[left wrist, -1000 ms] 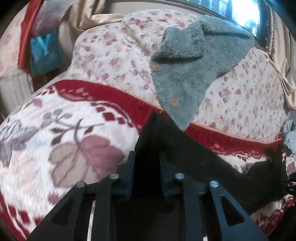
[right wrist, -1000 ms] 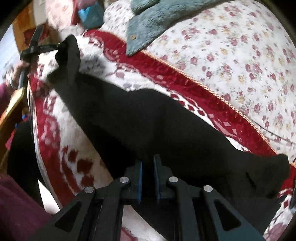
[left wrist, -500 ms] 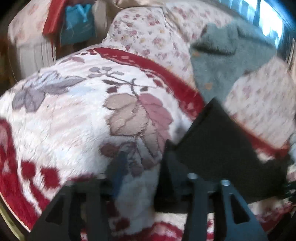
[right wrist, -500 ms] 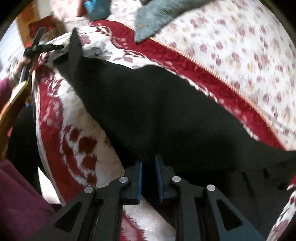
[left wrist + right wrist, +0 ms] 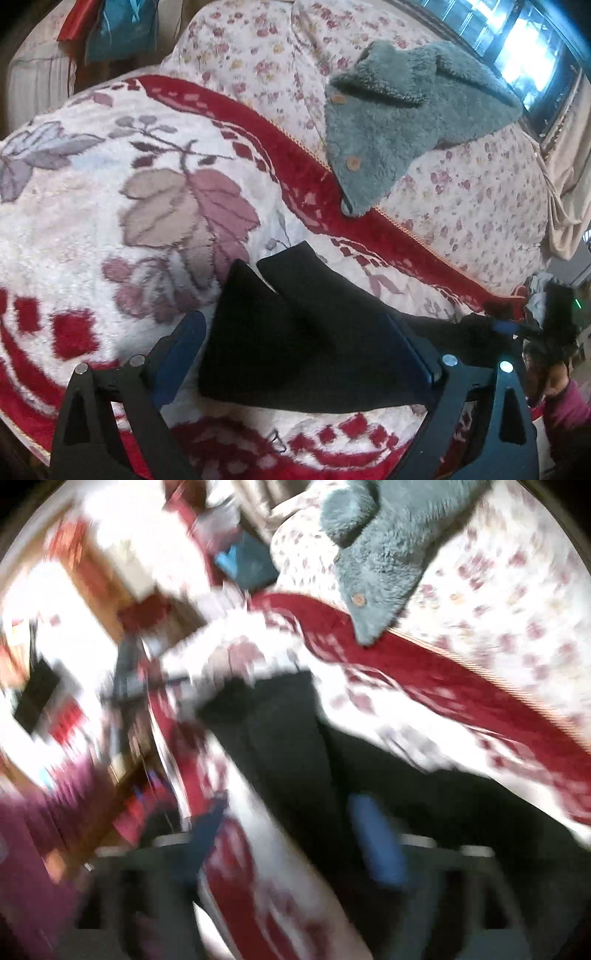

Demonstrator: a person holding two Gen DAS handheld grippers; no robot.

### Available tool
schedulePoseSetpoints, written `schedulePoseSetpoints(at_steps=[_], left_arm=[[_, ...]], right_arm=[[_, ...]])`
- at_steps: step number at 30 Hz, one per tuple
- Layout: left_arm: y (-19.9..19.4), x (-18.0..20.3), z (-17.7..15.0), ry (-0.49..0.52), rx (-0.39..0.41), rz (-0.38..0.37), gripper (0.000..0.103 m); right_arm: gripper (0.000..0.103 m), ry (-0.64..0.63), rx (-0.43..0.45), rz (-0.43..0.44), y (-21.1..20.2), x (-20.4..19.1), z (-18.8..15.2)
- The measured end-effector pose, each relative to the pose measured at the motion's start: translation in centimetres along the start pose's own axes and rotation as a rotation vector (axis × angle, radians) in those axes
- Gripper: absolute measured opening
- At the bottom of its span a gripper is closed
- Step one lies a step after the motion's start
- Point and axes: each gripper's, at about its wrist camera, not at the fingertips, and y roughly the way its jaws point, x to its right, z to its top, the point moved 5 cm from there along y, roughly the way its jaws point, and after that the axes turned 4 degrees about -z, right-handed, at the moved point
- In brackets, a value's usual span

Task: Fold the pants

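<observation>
Black pants [image 5: 314, 339] lie on the red-and-white flowered blanket [image 5: 110, 221]. One folded end rests flat between the fingers of my left gripper [image 5: 295, 350]. Its jaws are opening and stand wide; the blue pads [image 5: 181, 350] are clear of the cloth on both sides. In the blurred right wrist view the pants [image 5: 280, 738] run away from my right gripper [image 5: 291, 838]. Its jaws are also opening wide, over cloth that the pads do not press. The right gripper's tip [image 5: 504, 326] shows at the pants' far right end, with a person's hand [image 5: 543, 373] behind it.
A grey-green fleece garment [image 5: 406, 122] with wooden buttons lies on a floral quilt [image 5: 461, 206] behind the blanket. A teal bag [image 5: 122, 29] hangs at the back left and a bright window [image 5: 517, 44] at the back right. The bed edge and a purple sleeve [image 5: 29, 849] are at the left.
Both grippers were shut on the black pants and have let go, opening wide. The left-hand end now lies flat on the blanket. The right view has swung sideways and blurred.
</observation>
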Motion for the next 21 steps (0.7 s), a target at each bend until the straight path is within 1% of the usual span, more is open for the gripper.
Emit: schedulePoseSetpoints(at_steps=[2,3,4,5,6,8,9,10,11,12,13,14,15,16,17,18,19,21], left_arm=[[0.9,-0.1,0.3,-0.012,-0.012,0.004,0.095],[1.3,-0.1,0.4,-0.020,-0.024,0.003,0.095],[1.9,-0.1,0.6,-0.028,-0.039,0.002,0.095],[2.3,-0.2,0.8,-0.034,-0.047,-0.001,0.095],[2.8,-0.2,1.1,-0.035,-0.053,-0.005,0.095],[3.4,0.0,1.6,-0.025,-0.061,-0.010,0.095],[3.6,0.0,1.9,-0.017,-0.065,-0.013,0.095],[3.8,0.0,2.1,-0.013,-0.067,-0.017,0.095],[3.9,-0.1,2.3,-0.012,-0.069,-0.020,0.095],[4.0,-0.2,2.4,-0.014,-0.071,-0.020,0.095],[4.2,-0.4,2.5,-0.019,-0.074,-0.020,0.095],[4.3,-0.6,2.6,-0.025,-0.077,-0.024,0.095],[4.5,-0.8,2.7,-0.033,-0.080,-0.032,0.095],[4.6,-1.0,2.7,-0.037,-0.080,-0.034,0.095],[4.8,-1.2,2.7,-0.040,-0.080,-0.031,0.095],[5.0,-1.4,2.7,-0.043,-0.081,-0.025,0.095],[5.1,-1.5,2.7,-0.046,-0.081,-0.023,0.095],[5.2,-1.6,2.6,-0.052,-0.085,-0.027,0.095]], right_arm=[[0.093,0.068,-0.047,0.062,4.8,0.1,2.7],[0.093,0.088,-0.078,0.086,8.0,0.2,4.2],[0.092,0.093,-0.099,0.095,10.2,0.1,5.2],[0.092,0.089,-0.116,0.082,12.0,0.1,6.1],[0.092,0.079,-0.133,0.050,14.2,0.4,6.9],[0.092,0.104,-0.168,0.039,17.6,1.3,7.9],[0.092,0.139,-0.197,0.036,19.3,2.1,8.1],[0.092,0.177,-0.223,0.050,20.5,2.8,8.0],[0.091,0.205,-0.250,0.095,21.7,3.1,8.0],[0.091,0.197,-0.255,0.114,22.5,3.0,8.0],[0.090,0.162,-0.246,0.123,22.8,2.6,8.2],[0.082,0.120,-0.245,0.145,23.2,1.8,8.3],[0.057,0.099,-0.263,0.163,23.8,1.2,8.3],[0.045,0.082,-0.274,0.151,24.2,0.8,8.2],[0.030,0.056,-0.279,0.129,25.0,0.5,8.1],[0.025,0.031,-0.289,0.116,25.7,0.1,7.9],[0.023,0.021,-0.289,0.106,25.8,-0.1,7.9],[0.010,0.000,-0.266,0.116,24.9,-0.6,8.2]])
